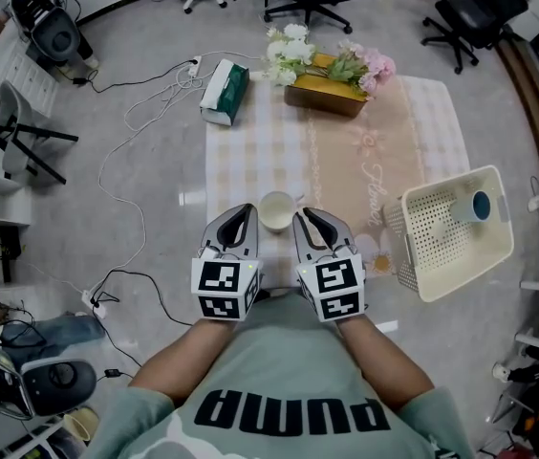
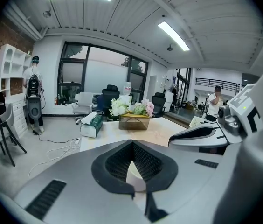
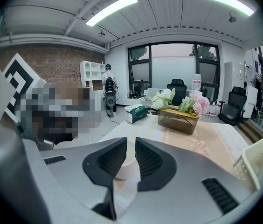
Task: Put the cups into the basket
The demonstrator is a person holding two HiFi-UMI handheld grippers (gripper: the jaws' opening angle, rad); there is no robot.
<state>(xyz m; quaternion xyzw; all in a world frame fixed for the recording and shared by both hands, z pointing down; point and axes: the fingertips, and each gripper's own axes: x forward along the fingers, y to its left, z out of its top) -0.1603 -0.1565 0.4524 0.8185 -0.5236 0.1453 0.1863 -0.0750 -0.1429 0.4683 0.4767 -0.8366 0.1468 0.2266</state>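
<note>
So far, the task is looking about half done, in my judgement. One cup with a blue inside point(image 1: 475, 206) is already lying in the basket point(image 1: 441, 256), near its far wall. The basket is standing at the right edge of the table point(image 1: 250, 161), at about 3 o'clock from the person. A cream cup point(image 1: 276, 210) is still waiting on the table, upright and with its mouth open to the top, so this one is remaining to be moved. I am seeing no other cup on the table.

The cream cup is sitting straight ahead of the person, at 12 o'clock, in the space between the two grippers and not inside the jaws of either one. From the left gripper point(image 1: 246, 216) it is lying at about 1 o'clock, just beside the tip. From the right gripper point(image 1: 306, 218) it is lying at about 11 o'clock, also just beside the tip. Whether the tips are touching its wall, I cannot tell.

In the left gripper view the jaws are meeting at their ends and are holding nothing. The cup is showing only behind them, low in the opening. In the right gripper view the jaws are standing almost together, with only a thin slit between them. The cup is appearing beyond this slit and the pads are not pressing on it. I am judging that a gripper needs to open wider before it can take the cup and carry it toward 3 o'clock, to the basket.
</note>
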